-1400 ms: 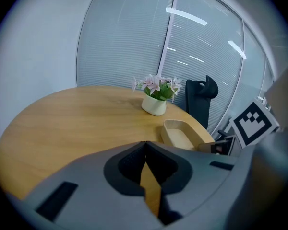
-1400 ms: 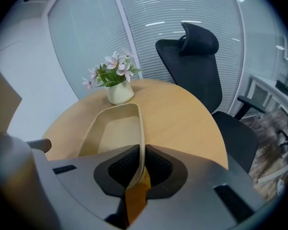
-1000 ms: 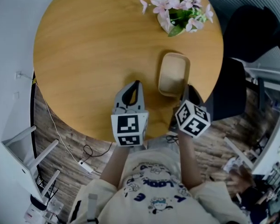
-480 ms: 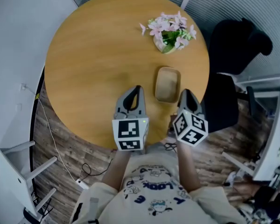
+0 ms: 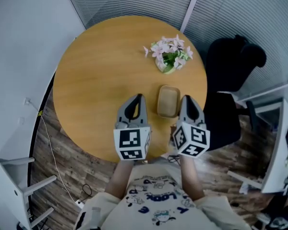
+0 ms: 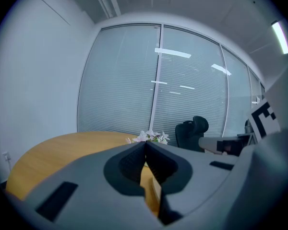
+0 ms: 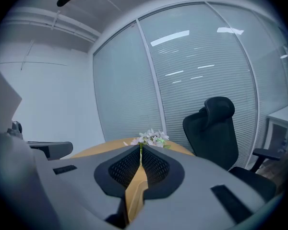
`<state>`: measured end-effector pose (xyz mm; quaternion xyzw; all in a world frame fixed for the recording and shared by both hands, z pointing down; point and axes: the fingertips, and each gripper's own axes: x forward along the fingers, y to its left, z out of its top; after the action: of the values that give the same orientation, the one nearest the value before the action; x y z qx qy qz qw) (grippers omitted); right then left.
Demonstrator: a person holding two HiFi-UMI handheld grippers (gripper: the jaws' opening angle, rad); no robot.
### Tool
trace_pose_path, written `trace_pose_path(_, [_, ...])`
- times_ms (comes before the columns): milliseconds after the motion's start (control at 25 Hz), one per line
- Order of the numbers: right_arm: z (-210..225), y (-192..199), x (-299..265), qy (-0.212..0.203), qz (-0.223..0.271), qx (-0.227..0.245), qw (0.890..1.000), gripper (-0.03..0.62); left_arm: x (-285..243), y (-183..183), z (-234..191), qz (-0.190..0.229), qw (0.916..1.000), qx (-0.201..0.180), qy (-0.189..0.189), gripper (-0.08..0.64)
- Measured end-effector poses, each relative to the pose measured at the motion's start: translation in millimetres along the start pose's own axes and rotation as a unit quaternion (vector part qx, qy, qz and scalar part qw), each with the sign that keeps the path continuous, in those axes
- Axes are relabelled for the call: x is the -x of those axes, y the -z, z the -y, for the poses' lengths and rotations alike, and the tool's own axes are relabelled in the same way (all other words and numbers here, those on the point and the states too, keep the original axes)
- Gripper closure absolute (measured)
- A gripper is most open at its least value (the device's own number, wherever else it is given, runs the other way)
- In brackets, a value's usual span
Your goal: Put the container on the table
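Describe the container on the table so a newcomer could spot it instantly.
Start at the round wooden table. On its near right part, this side of the pink flower bunch, lies the tan rounded-rectangular container, between the left tool and right tool in the head view. It is the only low, plain beige thing there.

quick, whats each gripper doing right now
Left gripper: shut, nothing between its jaws.
Right gripper: shut, nothing between its jaws; the container lies on the table.
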<state>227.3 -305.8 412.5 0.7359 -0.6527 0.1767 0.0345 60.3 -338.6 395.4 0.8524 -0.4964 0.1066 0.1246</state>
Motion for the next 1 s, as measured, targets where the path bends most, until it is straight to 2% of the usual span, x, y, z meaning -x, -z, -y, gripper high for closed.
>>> trace_pose_path(440, [-7,-28,9,-0.008,0.034,0.003,0.999,0.578,8,-34,1,0.040,0.9992,-0.007,0.003,0.557])
trace_pose_path(1000, [-19,-35,14,-0.009,0.037,0.006,0.999,0.578,18,-44,-7,0.052,0.9986,-0.007,0.004,0.557])
